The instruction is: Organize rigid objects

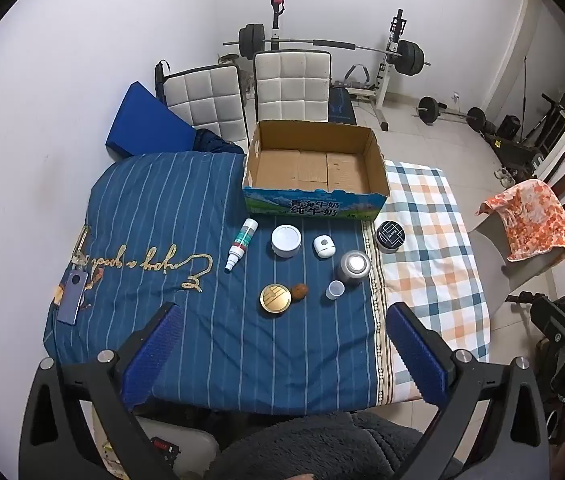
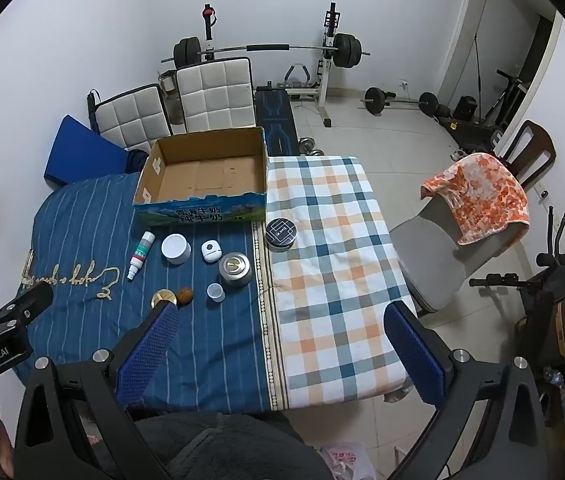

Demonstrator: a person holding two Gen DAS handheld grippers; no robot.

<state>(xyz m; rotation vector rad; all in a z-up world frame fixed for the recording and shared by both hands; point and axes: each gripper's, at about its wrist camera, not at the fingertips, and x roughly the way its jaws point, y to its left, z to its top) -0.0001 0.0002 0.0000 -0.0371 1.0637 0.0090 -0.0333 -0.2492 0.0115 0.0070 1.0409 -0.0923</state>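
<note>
Eight small rigid items are laid before the empty cardboard box [image 1: 314, 168] | silver tin [image 1: 353, 266] is judged heavy, slick, best gripped across its body | left gripper [image 1: 282, 328] and right gripper [image 2: 282, 324] are held spread wide, empty.

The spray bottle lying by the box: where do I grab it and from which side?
Take the spray bottle across its wide white body, the end toward the cardboard box, not the thin nozzle. It lies flat on the blue striped cloth, so come from above with the jaws straddling its long axis. The white round jar sits apart to its right, probably leaving room.
</note>
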